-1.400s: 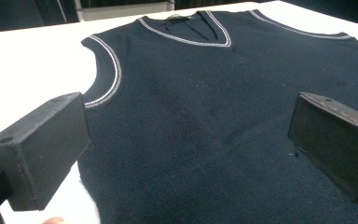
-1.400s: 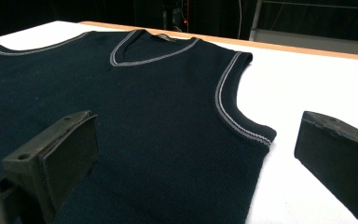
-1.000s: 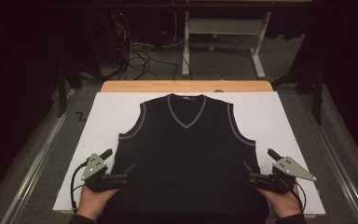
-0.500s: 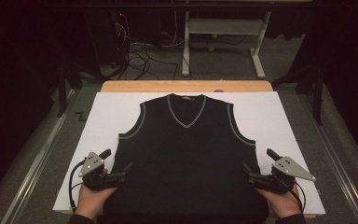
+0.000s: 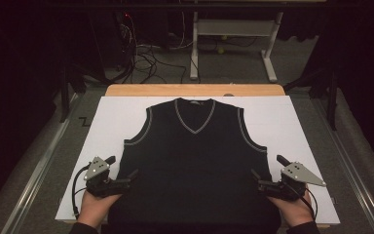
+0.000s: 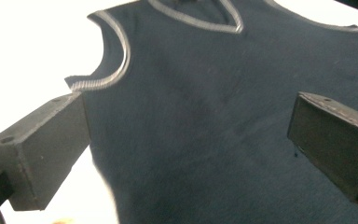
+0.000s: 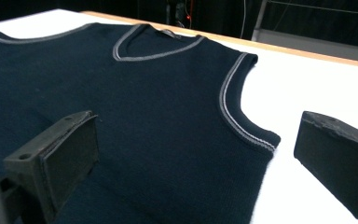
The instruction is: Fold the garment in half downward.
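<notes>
No readable text. Only a small black Z-like mark on the floor left of the white sheet.

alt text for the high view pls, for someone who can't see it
A black sleeveless V-neck sweater vest with grey trim lies flat, face up, on a white table sheet. A person's hands hold the left gripper and right gripper, jaws open, at its lower side edges.

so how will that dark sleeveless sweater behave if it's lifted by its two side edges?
Probably floppy: the sweater lies flat, a soft knit, so its middle would likely sag. The left hand-held gripper and right hand-held gripper are open at its sides. It may drag and bunch on the white sheet rather than slide.
</notes>
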{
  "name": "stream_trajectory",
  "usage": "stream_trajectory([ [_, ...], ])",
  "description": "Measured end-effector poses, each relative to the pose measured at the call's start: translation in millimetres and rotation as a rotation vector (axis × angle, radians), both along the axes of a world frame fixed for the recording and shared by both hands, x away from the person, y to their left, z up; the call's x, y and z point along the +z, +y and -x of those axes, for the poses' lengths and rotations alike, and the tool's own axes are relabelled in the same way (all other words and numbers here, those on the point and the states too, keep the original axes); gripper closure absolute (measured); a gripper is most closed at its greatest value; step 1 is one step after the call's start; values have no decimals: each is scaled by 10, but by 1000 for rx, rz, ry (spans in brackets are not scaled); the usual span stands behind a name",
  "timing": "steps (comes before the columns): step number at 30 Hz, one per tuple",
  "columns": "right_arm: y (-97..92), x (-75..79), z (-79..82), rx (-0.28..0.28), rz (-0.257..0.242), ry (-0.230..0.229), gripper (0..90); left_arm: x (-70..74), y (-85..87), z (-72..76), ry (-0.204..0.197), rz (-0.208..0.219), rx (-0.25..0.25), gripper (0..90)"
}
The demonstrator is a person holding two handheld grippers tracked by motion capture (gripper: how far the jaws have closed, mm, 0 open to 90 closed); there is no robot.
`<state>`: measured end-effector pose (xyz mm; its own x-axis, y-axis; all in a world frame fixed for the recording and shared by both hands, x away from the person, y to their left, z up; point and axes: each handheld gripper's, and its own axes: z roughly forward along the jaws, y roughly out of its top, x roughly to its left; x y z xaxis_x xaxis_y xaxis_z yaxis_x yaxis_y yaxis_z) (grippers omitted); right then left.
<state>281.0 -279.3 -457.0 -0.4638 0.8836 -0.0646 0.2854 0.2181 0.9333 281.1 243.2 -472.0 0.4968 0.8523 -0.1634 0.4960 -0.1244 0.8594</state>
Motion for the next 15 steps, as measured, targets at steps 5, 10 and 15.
stream_trajectory([
  [5,3,-13,-65,-15,27,50,7,-14,67,-93,63,-54,34,67],
  [10,34,-10,-185,-34,57,119,70,-52,102,-230,145,-154,100,196],
  [15,67,-2,-367,-70,81,194,159,-79,146,-364,209,-105,98,282],
])
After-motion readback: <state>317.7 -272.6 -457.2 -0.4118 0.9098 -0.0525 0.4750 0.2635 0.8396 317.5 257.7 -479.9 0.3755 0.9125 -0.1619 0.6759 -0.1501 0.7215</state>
